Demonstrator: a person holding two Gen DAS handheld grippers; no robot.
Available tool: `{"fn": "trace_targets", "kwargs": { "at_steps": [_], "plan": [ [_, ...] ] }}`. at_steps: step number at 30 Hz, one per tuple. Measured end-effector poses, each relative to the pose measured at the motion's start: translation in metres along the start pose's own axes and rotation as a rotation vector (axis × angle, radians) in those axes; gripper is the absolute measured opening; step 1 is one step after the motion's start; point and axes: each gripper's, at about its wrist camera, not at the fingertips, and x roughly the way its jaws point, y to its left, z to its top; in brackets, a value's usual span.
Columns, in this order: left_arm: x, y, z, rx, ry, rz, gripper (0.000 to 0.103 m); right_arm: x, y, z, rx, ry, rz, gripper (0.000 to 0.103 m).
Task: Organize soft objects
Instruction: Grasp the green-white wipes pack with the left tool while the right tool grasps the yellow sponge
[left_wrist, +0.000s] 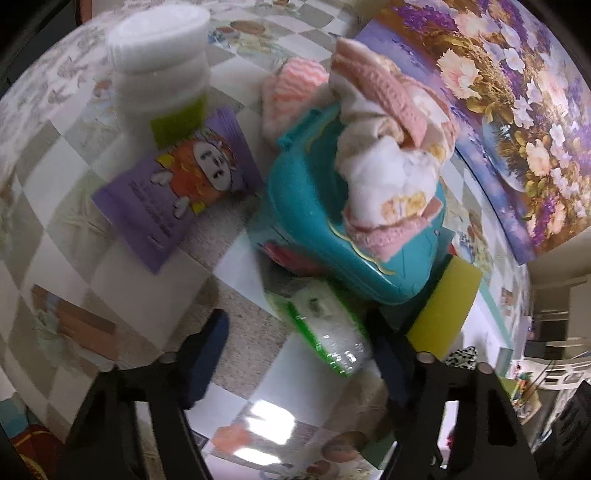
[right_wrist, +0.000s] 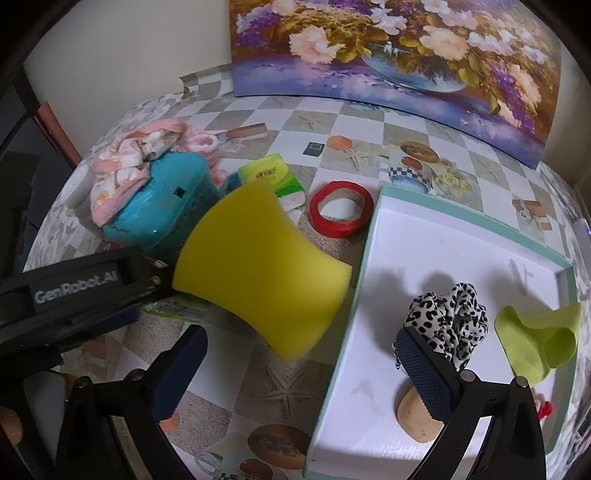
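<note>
A yellow sponge (right_wrist: 258, 266) hangs in the air just left of the white tray (right_wrist: 461, 243); nothing visibly holds it. It also shows in the left wrist view (left_wrist: 443, 306) beside my left gripper's right finger. My left gripper (left_wrist: 295, 354) is open over a green-white packet (left_wrist: 325, 325). My right gripper (right_wrist: 299, 354) is open and empty, one finger over the tray. In the tray lie a leopard-print scrunchie (right_wrist: 450, 317), a lime cloth (right_wrist: 535, 332) and a tan pad (right_wrist: 417, 421). A pink-white cloth bundle (left_wrist: 391, 162) sits on a teal box (left_wrist: 332, 240).
A red tape ring (right_wrist: 341, 214), a purple sachet (left_wrist: 173, 192), a white jar (left_wrist: 159, 62) and a pink knitted cloth (left_wrist: 291, 92) lie on the checkered tablecloth. A flower painting (right_wrist: 406, 48) leans against the back wall.
</note>
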Motion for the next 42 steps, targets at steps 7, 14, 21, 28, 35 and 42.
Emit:
{"fn": "trace_targets", "kwargs": {
  "at_steps": [7, 14, 21, 28, 35, 42],
  "plan": [
    [0.003, 0.001, -0.003, 0.004, 0.005, -0.003, 0.037, 0.000, -0.001, 0.000, 0.013, -0.016, 0.022, 0.103],
    [-0.003, 0.017, -0.009, -0.009, -0.005, 0.020, 0.031, -0.004, 0.006, 0.002, -0.016, -0.052, 0.024, 0.102],
    [-0.017, 0.034, -0.013, -0.046, -0.037, 0.039, 0.031, 0.005, 0.019, 0.002, -0.067, -0.052, 0.017, 0.099],
    [-0.023, 0.038, -0.004, -0.061, -0.036, 0.034, 0.031, 0.015, 0.031, 0.008, -0.107, -0.068, -0.034, 0.091],
    [-0.024, 0.043, -0.002, -0.072, -0.043, 0.031, 0.031, 0.013, 0.032, 0.013, -0.103, -0.095, -0.021, 0.073],
    [-0.026, 0.041, -0.003, -0.077, -0.040, 0.029, 0.031, 0.002, 0.026, 0.014, -0.075, -0.118, 0.025, 0.057]
  ]
}}
